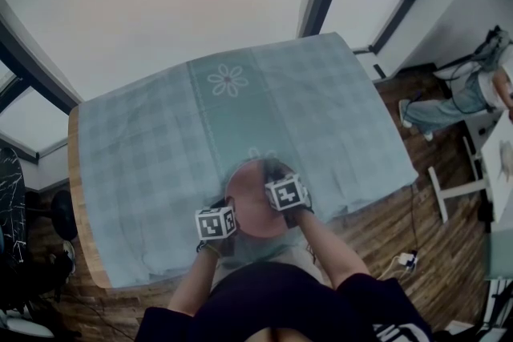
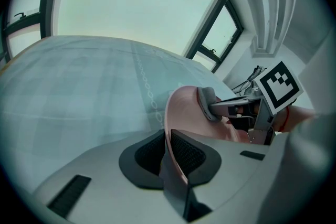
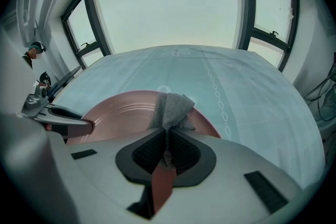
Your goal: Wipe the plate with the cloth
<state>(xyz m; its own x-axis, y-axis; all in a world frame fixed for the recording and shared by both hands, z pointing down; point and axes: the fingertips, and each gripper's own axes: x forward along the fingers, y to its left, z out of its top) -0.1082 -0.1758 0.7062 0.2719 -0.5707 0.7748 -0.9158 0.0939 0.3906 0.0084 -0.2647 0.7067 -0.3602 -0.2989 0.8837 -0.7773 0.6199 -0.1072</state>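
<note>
So the round pink plate [image 1: 250,195] is found at the near edge of the table [image 1: 77,172], on top of a pale blue-green checked tablecloth [image 1: 160,140], right in front of the person. Its near-left rim is pinched by the left gripper [image 2: 167,144], jaws clamped down on the edge, so it's being steadied from that side. Whether it's lifted a bit or flat on the tablecloth can't really be told. The small grey woven cloth [image 3: 172,107] is bunched up and clamped tight in the right gripper [image 3: 167,139], with the loose end poking out past the jaws. That end is laid over the right side of the plate's face and looks to be touching it, though contact can't be confirmed. The bit that matters: nearly all of the bare pink surface is spread out to the left of the cloth, towards the left gripper's hold on the rim. No long axis to worry about since it's round. The wiping would best be done by the right gripper, probably with sweeps across towards the held rim, stopped short of the other jaws.
</note>
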